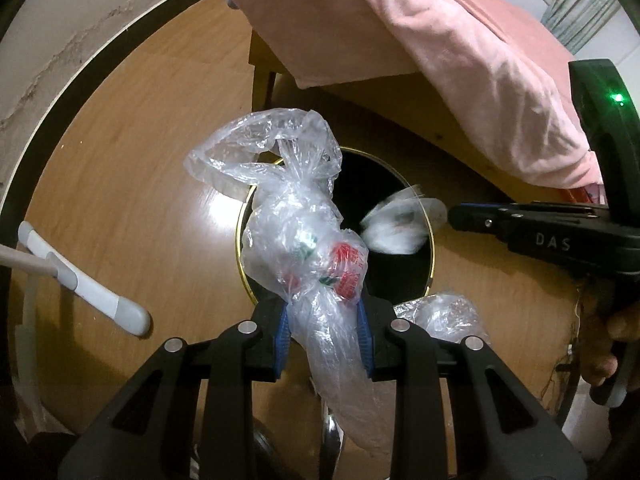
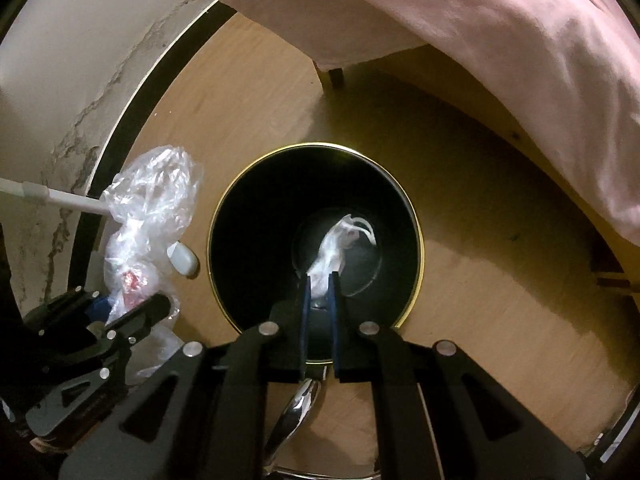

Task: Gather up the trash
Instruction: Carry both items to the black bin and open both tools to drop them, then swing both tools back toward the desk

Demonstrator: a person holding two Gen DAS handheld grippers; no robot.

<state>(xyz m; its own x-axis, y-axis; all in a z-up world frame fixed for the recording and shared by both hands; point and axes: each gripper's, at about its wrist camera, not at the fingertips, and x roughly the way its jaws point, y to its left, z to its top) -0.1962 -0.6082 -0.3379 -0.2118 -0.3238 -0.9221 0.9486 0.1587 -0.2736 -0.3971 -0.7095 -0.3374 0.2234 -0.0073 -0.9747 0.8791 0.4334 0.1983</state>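
A black round bin with a gold rim (image 1: 431,240) (image 2: 420,256) stands on the wooden floor. My left gripper (image 1: 324,312) is shut on a clear plastic bag (image 1: 304,252) with red and green print, held over the bin's left edge; the bag also shows in the right wrist view (image 2: 152,200). My right gripper (image 2: 320,280) is shut on a small white crumpled wrapper (image 2: 336,248) above the bin's mouth; it shows blurred in the left wrist view (image 1: 396,228), with the right gripper (image 1: 452,216) beside it.
A bed with a pink blanket (image 1: 440,40) (image 2: 480,40) overhangs behind the bin. A white mop head (image 1: 100,292) (image 2: 182,258) lies left of the bin. Another clear plastic piece (image 1: 444,312) lies on the floor. A dark baseboard and cracked wall (image 2: 80,80) stand left.
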